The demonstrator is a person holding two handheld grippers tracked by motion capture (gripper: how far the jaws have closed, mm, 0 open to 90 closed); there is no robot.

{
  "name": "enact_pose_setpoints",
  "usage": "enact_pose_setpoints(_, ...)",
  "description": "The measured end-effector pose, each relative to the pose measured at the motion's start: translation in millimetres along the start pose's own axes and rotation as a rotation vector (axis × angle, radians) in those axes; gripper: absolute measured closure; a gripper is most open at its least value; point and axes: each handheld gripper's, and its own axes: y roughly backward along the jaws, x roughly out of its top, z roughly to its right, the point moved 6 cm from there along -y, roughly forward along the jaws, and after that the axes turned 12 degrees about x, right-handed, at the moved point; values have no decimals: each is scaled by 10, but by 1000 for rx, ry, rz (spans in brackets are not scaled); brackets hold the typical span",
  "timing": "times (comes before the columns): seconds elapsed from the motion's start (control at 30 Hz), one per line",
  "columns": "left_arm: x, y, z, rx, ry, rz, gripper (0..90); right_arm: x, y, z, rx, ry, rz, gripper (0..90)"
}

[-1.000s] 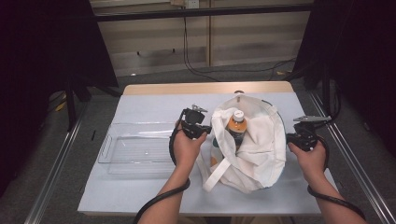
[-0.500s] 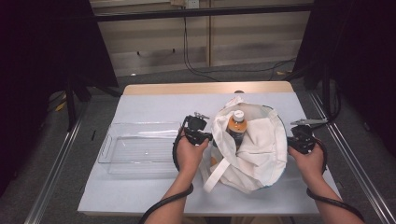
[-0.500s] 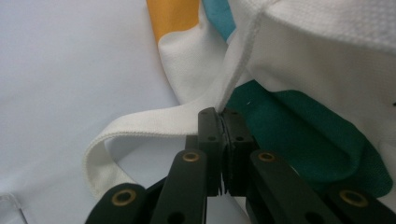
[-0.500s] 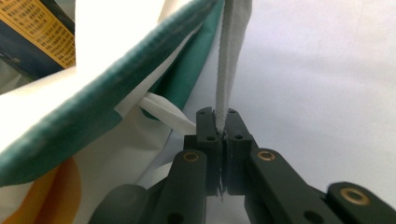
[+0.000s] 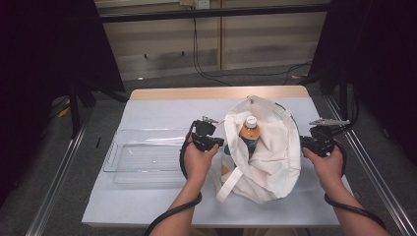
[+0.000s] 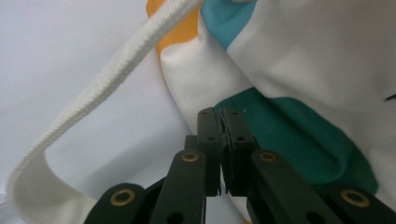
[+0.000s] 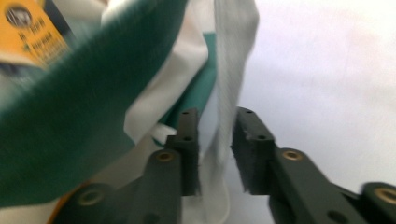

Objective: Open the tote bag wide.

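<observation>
Change since earlier frames: right gripper has just been opening its jaws, with the bag's edge hanging between them; left gripper has shifted a little toward the bag; the bag itself lies much as it did
Bag: white tote bag with green, teal and orange patches, lying on the white table cover, right of the clear tray
Bag axis: long axis runs from the near table edge toward the far edge, mouth spread wide and facing up
Strap: white strap loops out at the bag's near left corner
Bottle: bottle with an orange label stands upright inside the bag, cap up
Left jaws: closed tight on the bag's left rim, cloth pinched between the pads
Right jaws: parted, a fold of white cloth between them, brushing the left pad at most, not clamped
Hands: one at each side of the bag, well apart
</observation>
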Motion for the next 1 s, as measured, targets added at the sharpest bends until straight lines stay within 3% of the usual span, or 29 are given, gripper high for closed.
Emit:
enact_pose_setpoints(0.13,31,82,-35,-1,4,7,858,129,53,17,-9,-9,37,641)
enact_pose_setpoints(0.3,56,123,-26,-3,-1,20,858,264,86,16,-20,8,65,649)
enact_pose_setpoints(0.4,79,147,-10,-6,3,32,837,309,73,10,-17,17,69,810)
enact_pose_setpoints(0.47,94,178,-20,3,-17,35,827,296,54,8,-13,17,55,832)
enact_pose_setpoints(0.73,235,372,-97,75,-26,106,604,210,-10,24,-3,7,28,871)
enact_pose_setpoints(0.83,268,399,-106,86,-25,110,580,235,1,10,-7,16,25,871)
enact_pose_setpoints(0.87,294,394,-88,89,1,133,565,242,0,1,-4,19,24,871)
enact_pose_setpoints(0.9,296,404,-104,92,-27,120,548,251,0,-6,-3,22,25,871)
enact_pose_setpoints(1.0,295,406,-82,110,-34,111,486,257,-1,-18,-4,21,27,871)
